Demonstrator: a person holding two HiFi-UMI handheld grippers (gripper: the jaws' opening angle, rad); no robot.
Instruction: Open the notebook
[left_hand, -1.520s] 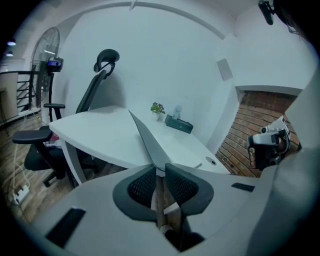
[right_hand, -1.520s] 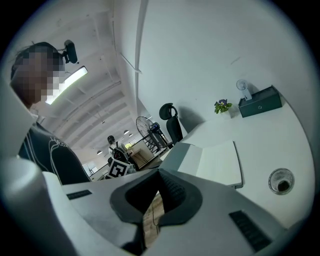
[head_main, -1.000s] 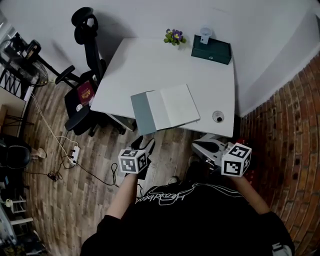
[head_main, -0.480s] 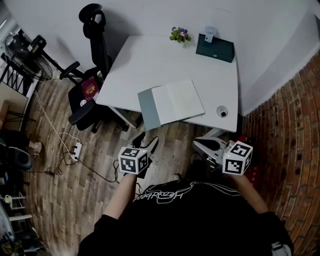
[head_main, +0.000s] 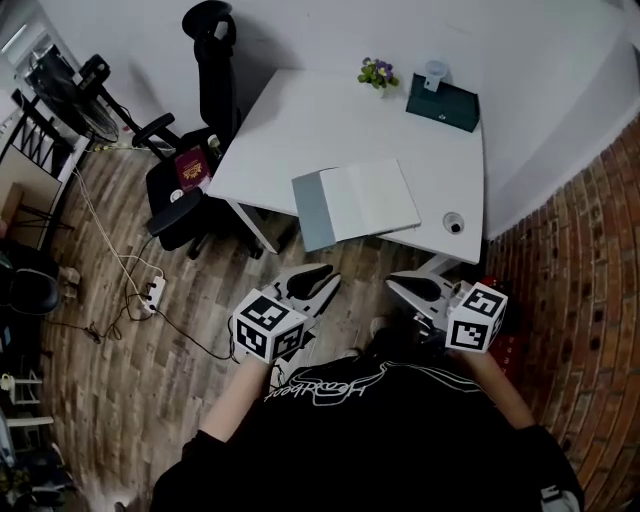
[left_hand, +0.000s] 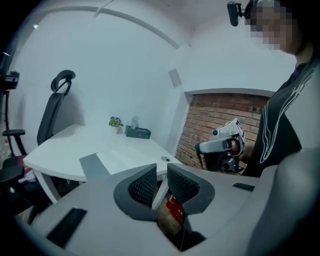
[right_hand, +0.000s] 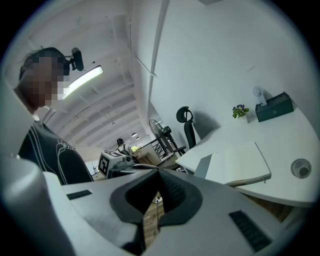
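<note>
The notebook (head_main: 365, 200) lies open on the white table (head_main: 300, 120), with its grey cover spread to the left and pale pages to the right. It also shows in the left gripper view as the notebook (left_hand: 107, 160) and in the right gripper view as the notebook (right_hand: 235, 162). Both grippers hang in the air in front of the table's near edge, well short of the book. My left gripper (head_main: 318, 276) (left_hand: 160, 176) is closing, with a narrow gap and nothing between its pads. My right gripper (head_main: 402, 285) (right_hand: 158, 172) is shut and empty.
A black office chair (head_main: 200, 100) with a red booklet (head_main: 190, 168) on its seat stands left of the table. A dark green box (head_main: 442, 100), a small plant (head_main: 377, 72) and a small round cup (head_main: 454, 223) sit on the table. A brick wall (head_main: 590, 250) rises at the right. Cables and a power strip (head_main: 150, 290) lie on the floor.
My left gripper has risen and turned, and its jaws now stand closer together. The right gripper has shifted only slightly. The table and open notebook sit a little farther off in the head view.
</note>
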